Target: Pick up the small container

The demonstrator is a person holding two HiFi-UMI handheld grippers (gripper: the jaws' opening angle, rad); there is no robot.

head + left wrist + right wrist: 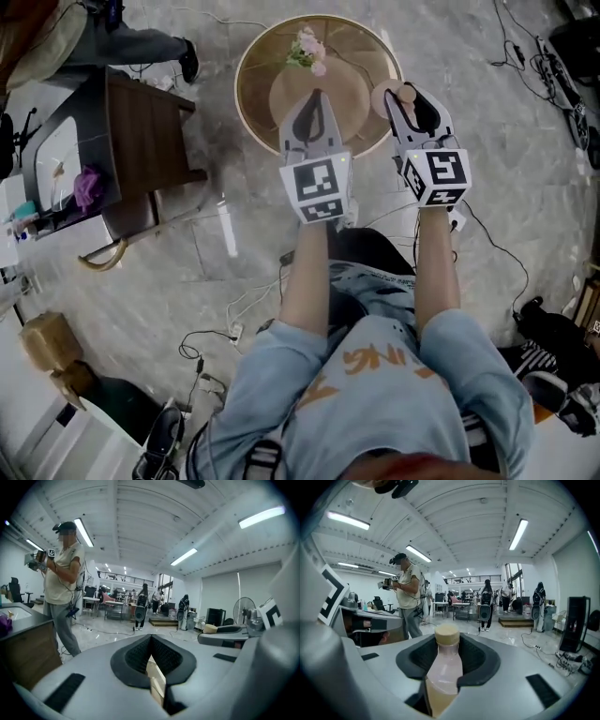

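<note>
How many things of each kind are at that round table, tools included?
Grippers: 2 (left gripper, right gripper)
Bottle: 1, held in the right gripper
Flowers: 1 bunch
Table: 1
Total: 5

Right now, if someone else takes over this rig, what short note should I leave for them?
Left tool: shut, empty, over the round table.
Right tool: shut on the small container, a pale bottle with a tan cap, near the table's right edge.
Done: container gripped and, it seems, raised off the table.
Left: hold it steady; where it should go is not shown.
</note>
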